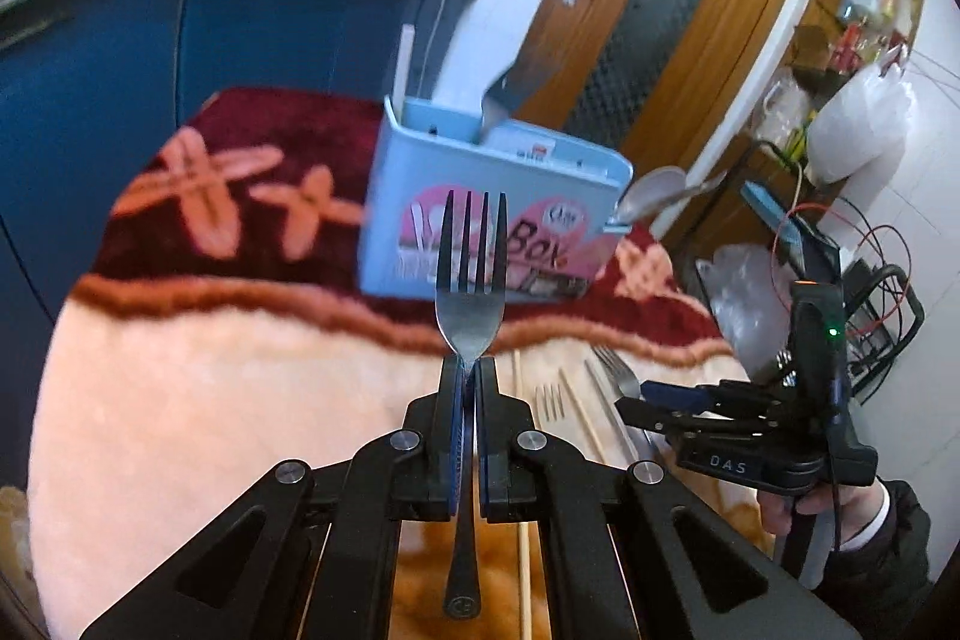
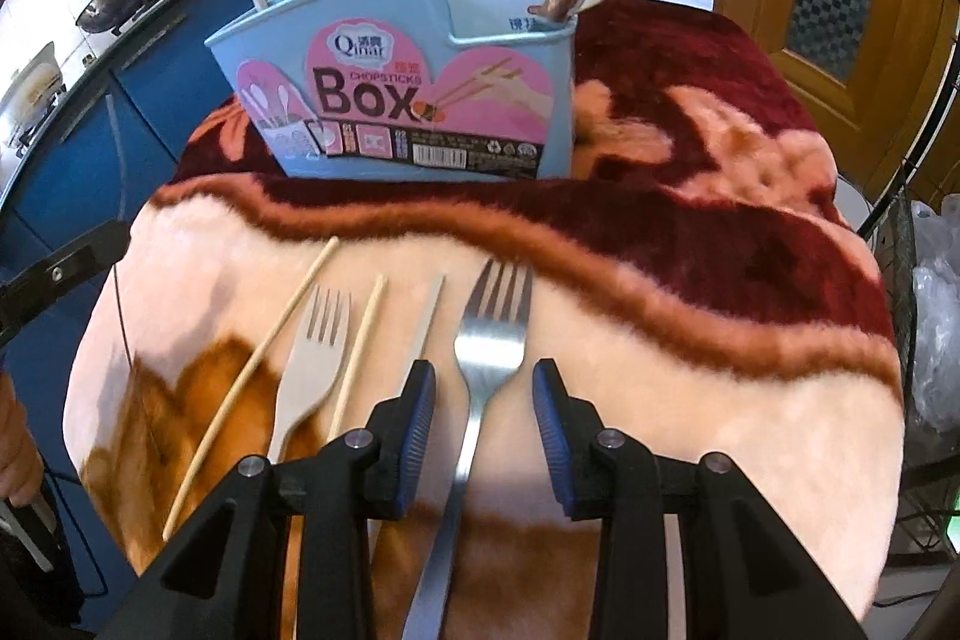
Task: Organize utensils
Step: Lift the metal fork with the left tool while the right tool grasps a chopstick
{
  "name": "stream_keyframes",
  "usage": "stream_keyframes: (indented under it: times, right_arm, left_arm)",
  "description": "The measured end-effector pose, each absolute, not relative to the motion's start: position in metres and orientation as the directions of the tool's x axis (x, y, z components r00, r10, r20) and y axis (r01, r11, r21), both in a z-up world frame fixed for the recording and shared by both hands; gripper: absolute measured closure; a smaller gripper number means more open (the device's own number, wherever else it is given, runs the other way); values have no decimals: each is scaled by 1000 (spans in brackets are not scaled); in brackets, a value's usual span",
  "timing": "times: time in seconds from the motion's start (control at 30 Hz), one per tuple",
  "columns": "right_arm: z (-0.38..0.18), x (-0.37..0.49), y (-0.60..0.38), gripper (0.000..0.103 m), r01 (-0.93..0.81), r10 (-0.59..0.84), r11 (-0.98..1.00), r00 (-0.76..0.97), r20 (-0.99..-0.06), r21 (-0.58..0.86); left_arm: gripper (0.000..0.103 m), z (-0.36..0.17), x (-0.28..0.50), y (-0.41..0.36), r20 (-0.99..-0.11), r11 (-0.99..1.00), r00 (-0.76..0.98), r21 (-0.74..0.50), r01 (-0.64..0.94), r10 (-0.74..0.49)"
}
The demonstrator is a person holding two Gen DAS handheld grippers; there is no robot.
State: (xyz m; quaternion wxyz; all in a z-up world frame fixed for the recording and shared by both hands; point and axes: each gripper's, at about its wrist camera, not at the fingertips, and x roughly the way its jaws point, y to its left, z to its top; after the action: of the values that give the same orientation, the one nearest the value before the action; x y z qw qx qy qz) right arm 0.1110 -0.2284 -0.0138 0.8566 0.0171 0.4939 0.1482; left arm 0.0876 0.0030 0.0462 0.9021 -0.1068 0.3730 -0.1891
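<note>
While my left hand-held gripper (image 1: 470, 370) clamped a steel fork (image 1: 471, 274) at its neck, tines up, before the blue box (image 1: 480, 196), my right hand-held gripper (image 2: 485, 388) stood released, jaws apart astride a second fork (image 2: 480, 358) lying on the blanket (image 2: 690, 370), untouched.

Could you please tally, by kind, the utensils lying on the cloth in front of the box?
Forks: 2 (metal fork, pale fork)
Chopsticks: 2 (left chopstick, right chopstick)
Knives: 1 (pale knife)
Total: 5
</note>
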Motion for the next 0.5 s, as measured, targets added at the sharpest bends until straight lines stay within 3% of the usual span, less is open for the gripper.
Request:
stream_keyframes:
  times: [0.2, 0.27, 0.5]
  right_arm:
    - [-16, 121, -237, 65, -230, 361, 931, 488, -795, 282]
    - [-18, 123, -242, 77, -216, 380, 925, 494, -782, 313]
    - [-15, 116, -252, 83, -213, 462, 884, 523, -716, 415]
  left_arm:
    - [100, 52, 87, 4, -593, 922, 707, -281, 267, -385]
    - [100, 54, 85, 4, -577, 918, 715, -289, 272, -394]
    - [100, 67, 78, 2, -520, 912, 752, -285, 293, -405]
